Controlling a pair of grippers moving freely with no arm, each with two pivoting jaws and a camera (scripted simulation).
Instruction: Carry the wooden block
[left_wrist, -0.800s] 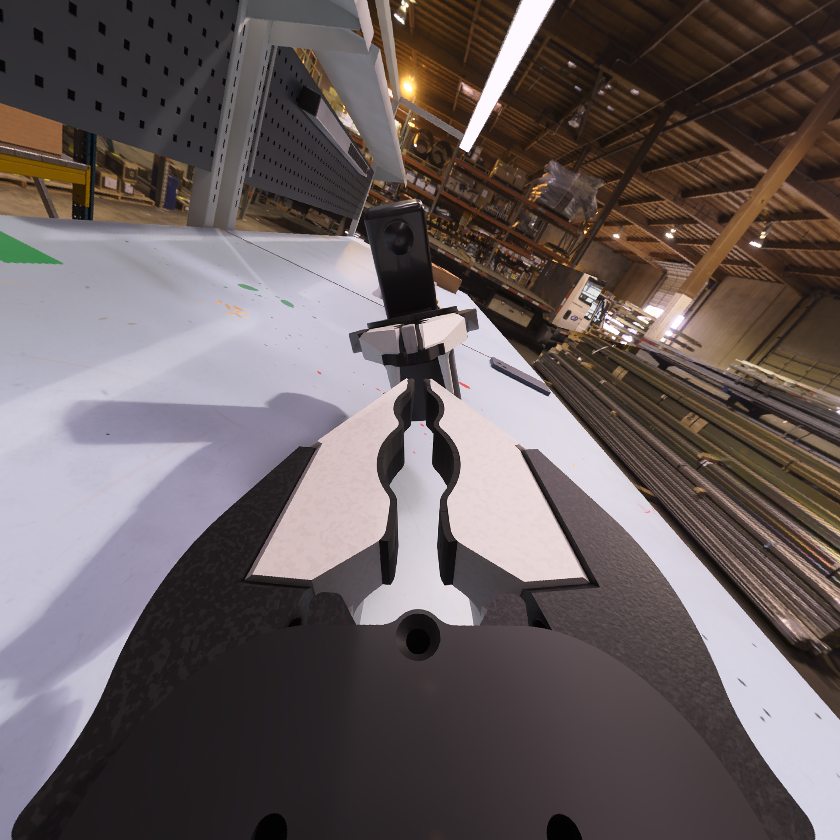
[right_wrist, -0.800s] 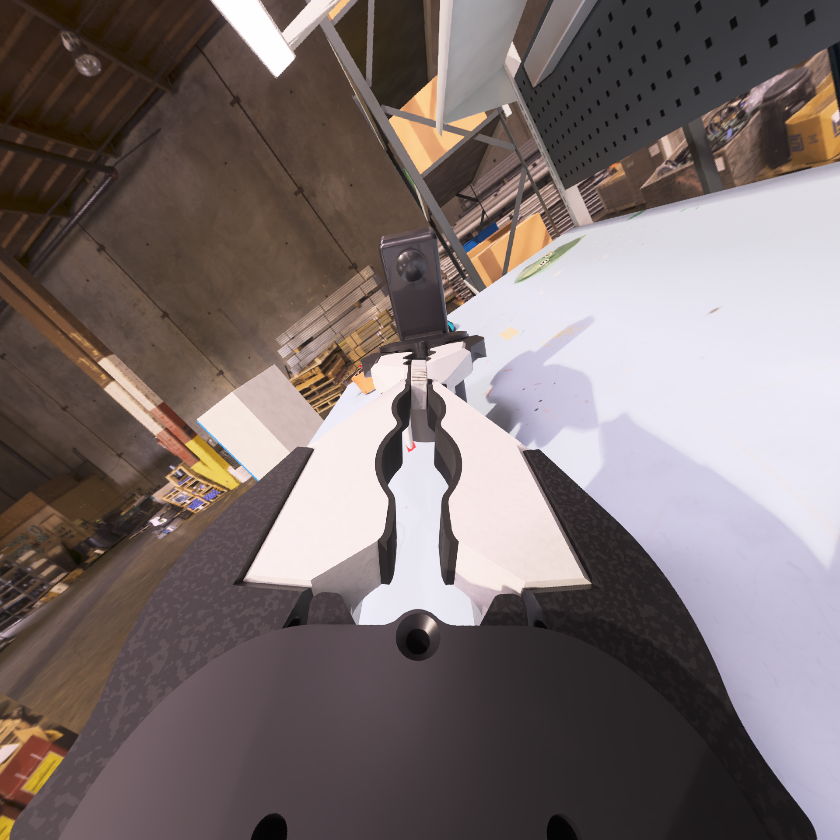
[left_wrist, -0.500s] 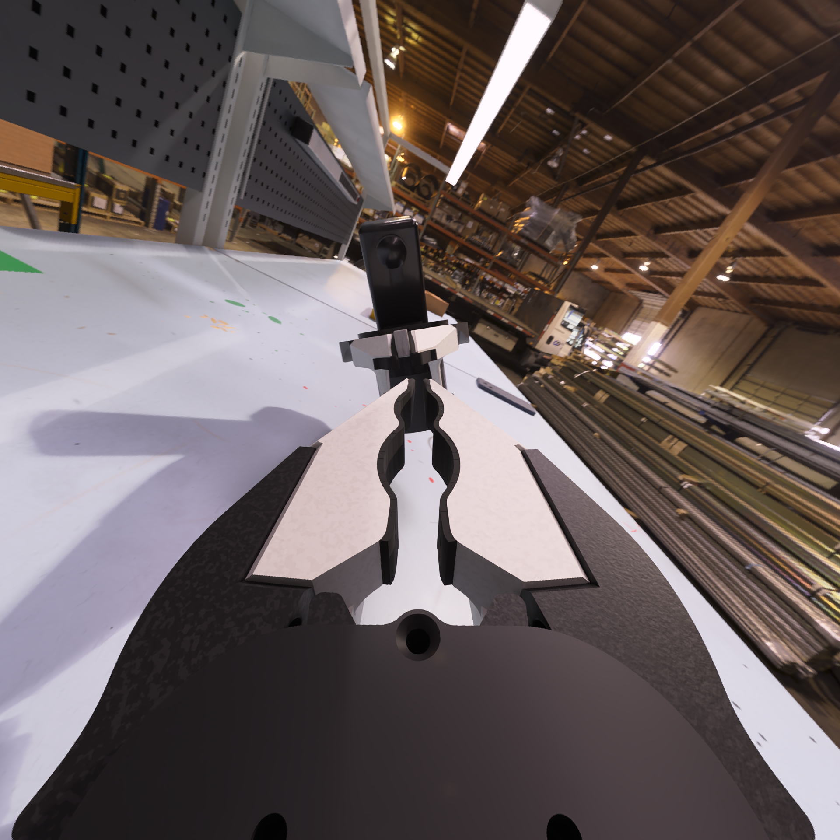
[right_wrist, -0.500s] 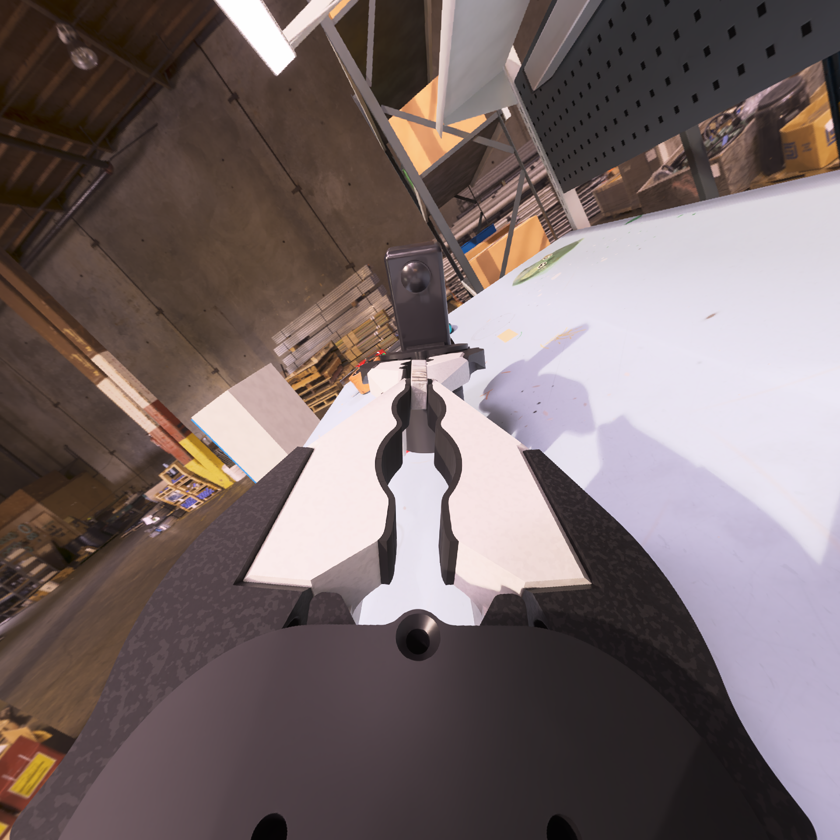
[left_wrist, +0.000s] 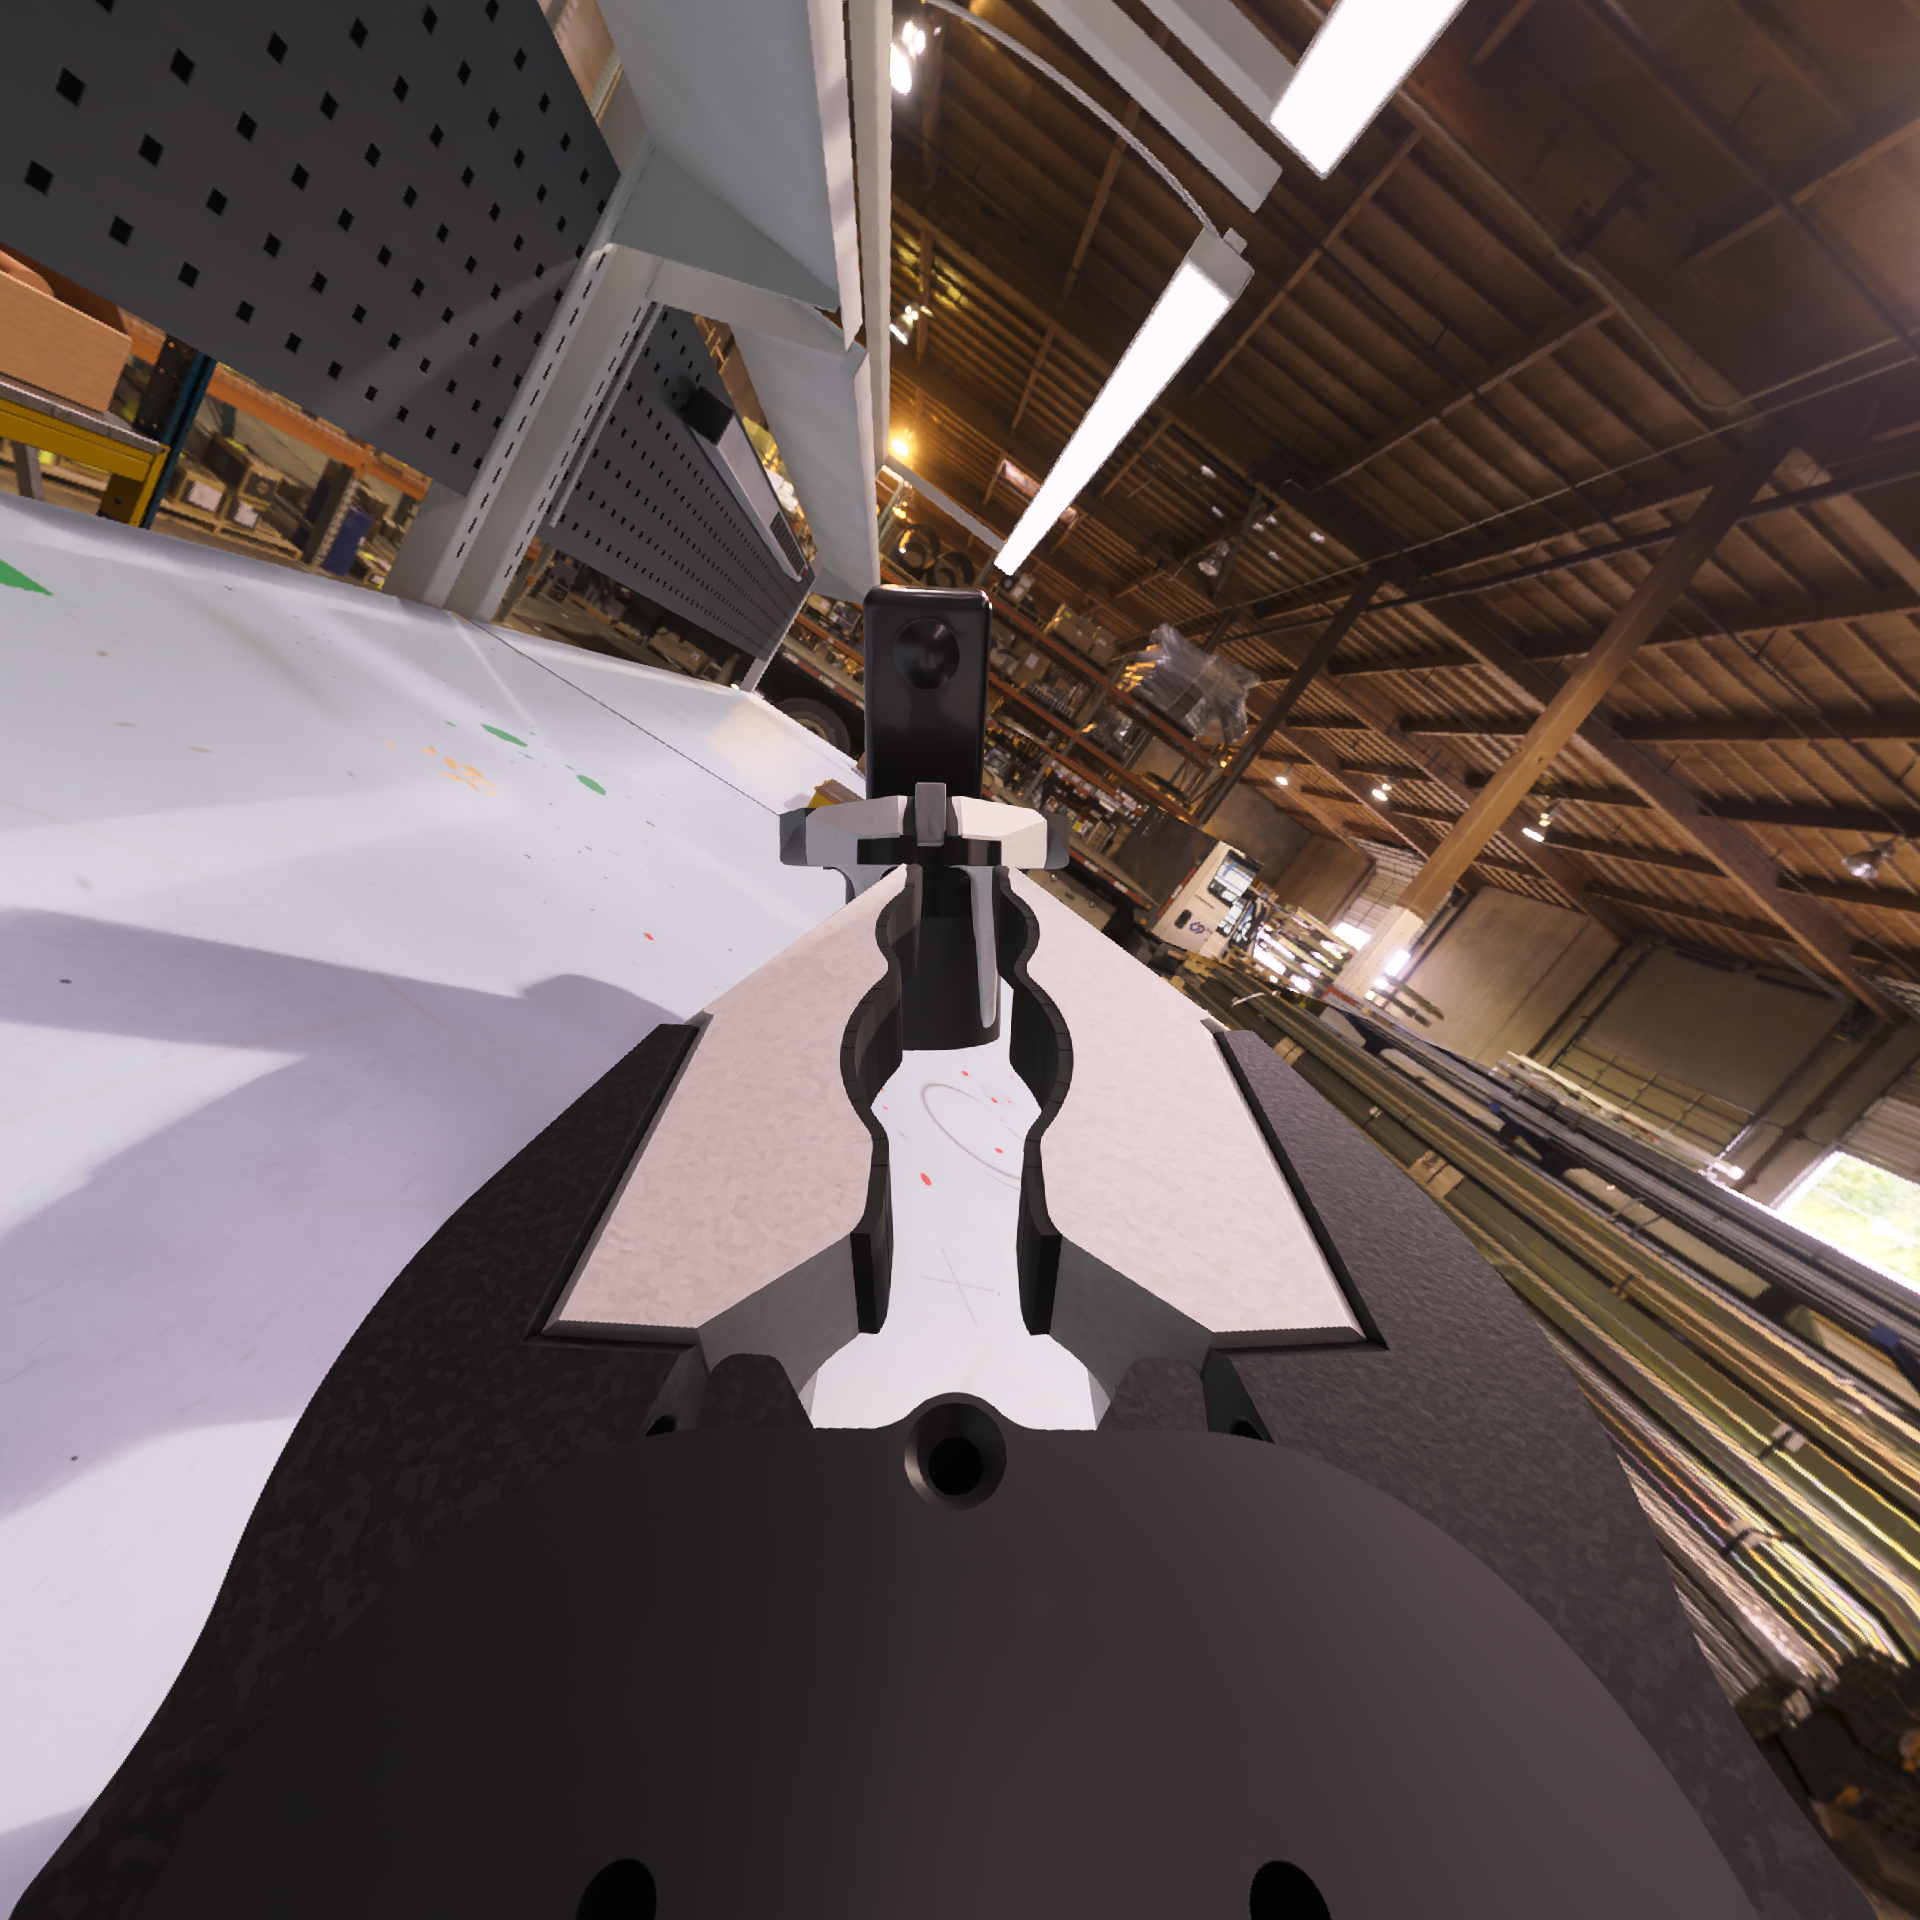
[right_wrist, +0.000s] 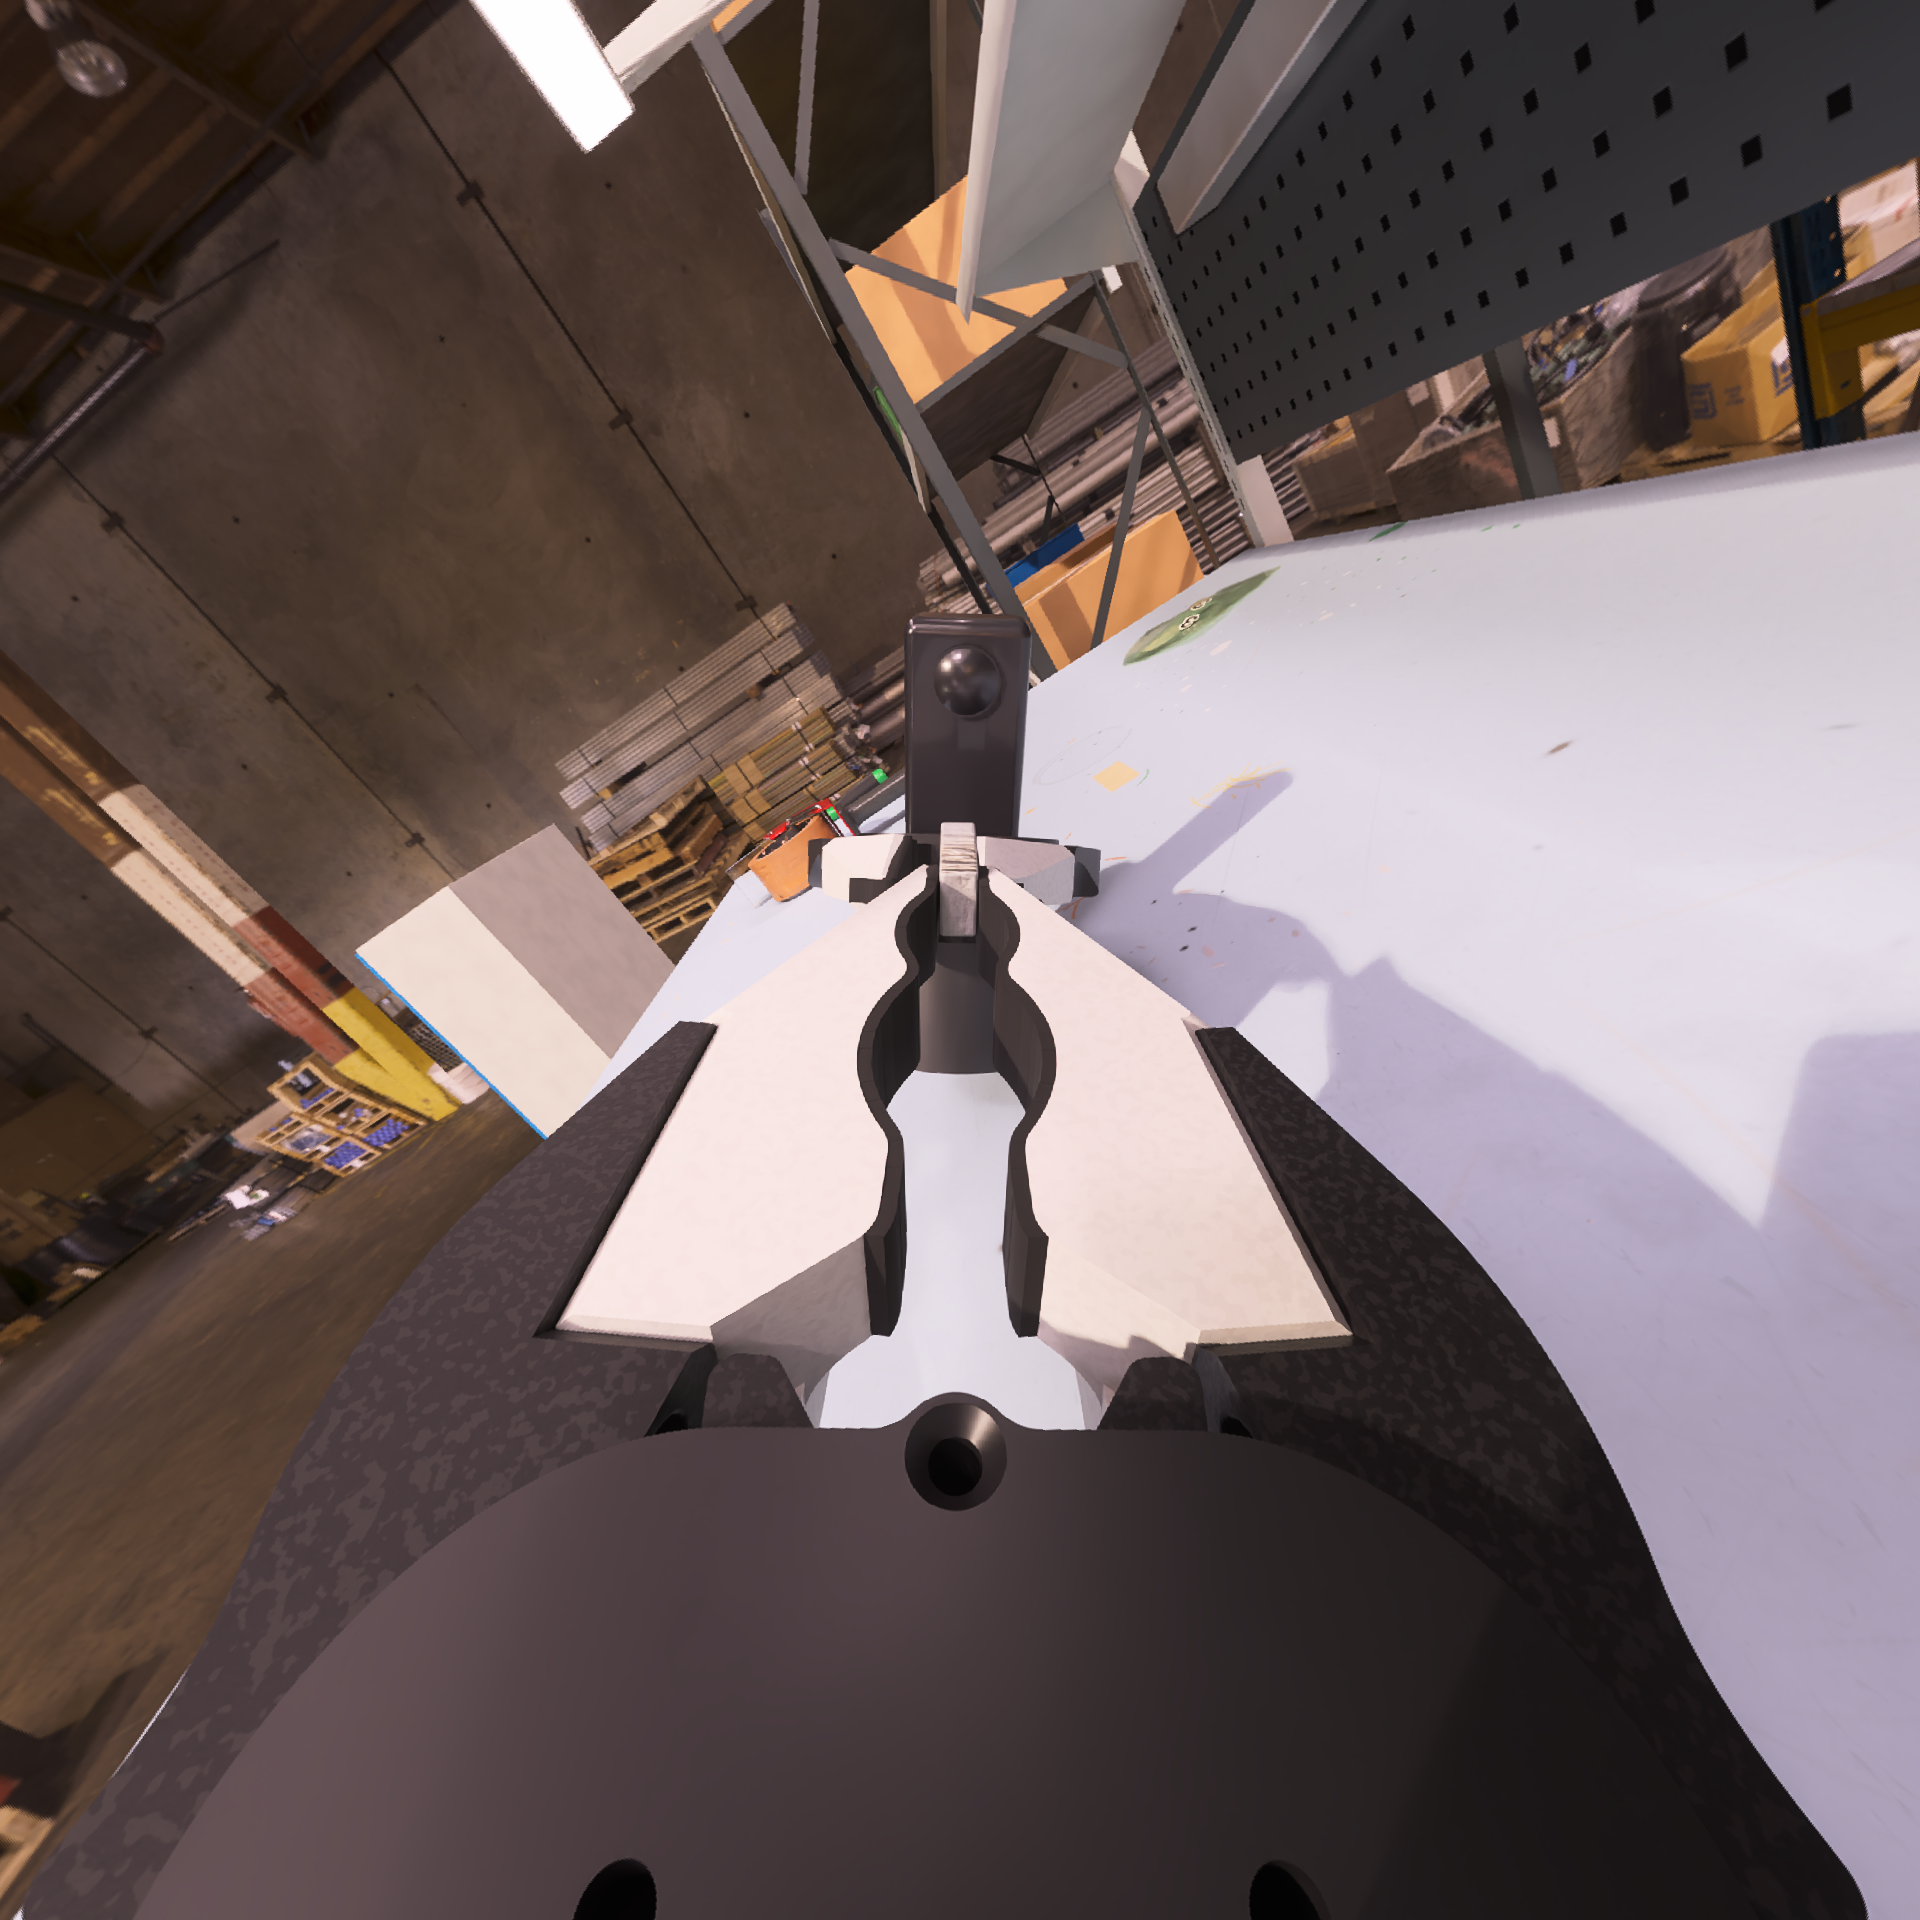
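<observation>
The wooden block is a thin pale bar seen end-on, held between my two grippers, which face each other. In the right wrist view the wooden block sits clamped between my right gripper's tips, with the left gripper right behind it. In the left wrist view only a small grey stub of the block shows past my left gripper, with the right gripper at its far end. Both grippers are shut on the block, above the pale table.
A grey pegboard rack stands along the table's back; it also shows in the right wrist view. The table edge drops off to the floor on one side. An orange bin lies beyond the far gripper.
Both grippers have risen together with the block between them; the table lies lower in both views and the shadows have shifted. Their spacing looks unchanged.
</observation>
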